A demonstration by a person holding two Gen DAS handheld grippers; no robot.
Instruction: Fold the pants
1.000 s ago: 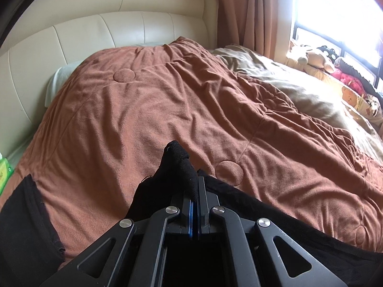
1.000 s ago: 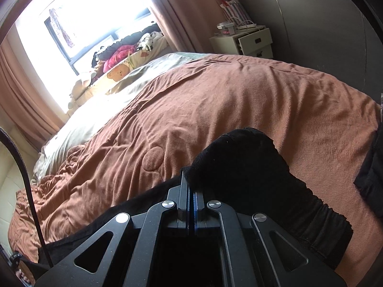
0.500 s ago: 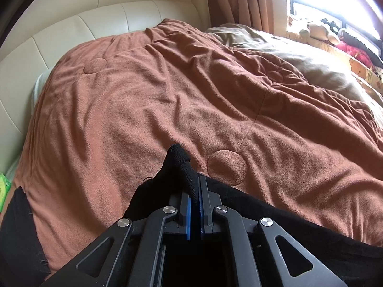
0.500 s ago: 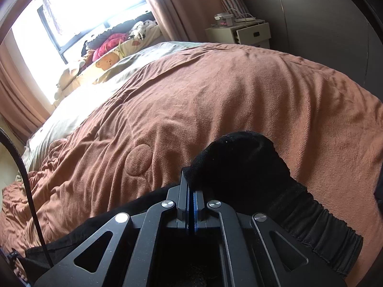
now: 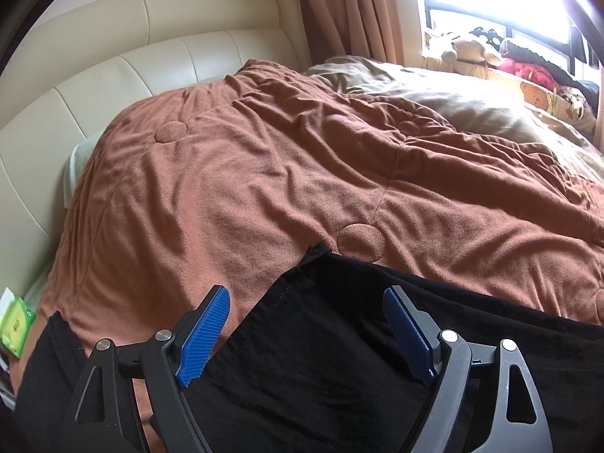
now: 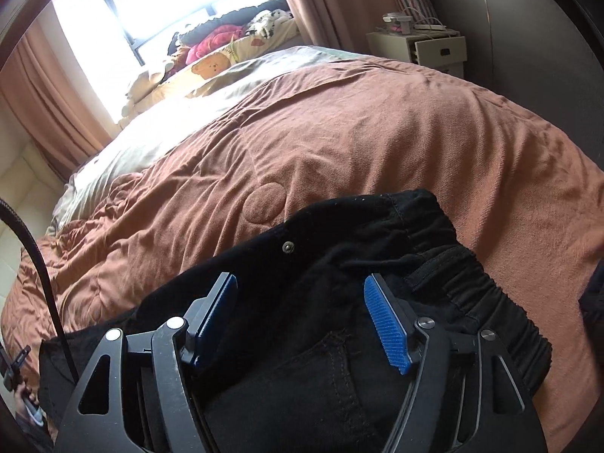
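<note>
Black pants [image 5: 339, 339] lie on the brown bedspread [image 5: 264, 173]. In the left wrist view a hemmed corner of them rests flat under my left gripper [image 5: 307, 309], whose jaws are opening; the blue pads [image 5: 205, 334] stand wide apart and touch no cloth. In the right wrist view the pants [image 6: 339, 264] show their elastic waistband [image 6: 475, 294] and a metal snap [image 6: 288, 246]. My right gripper [image 6: 302, 302] hovers just over the waist, its jaws opening too, the cloth lying loose below and between them.
A cream padded headboard [image 5: 113, 60] rises behind the bed. A beige quilt [image 5: 472, 109] and soft toys [image 5: 464, 47] lie by the bright window. A white nightstand [image 6: 434, 49] stands at the far right. A green packet [image 5: 17, 321] sits at the bed's left edge.
Both grippers were shut on bunched black cloth one second ago. Both have now let go: the jaws stand wide and the pants lie flat on the bedspread.
</note>
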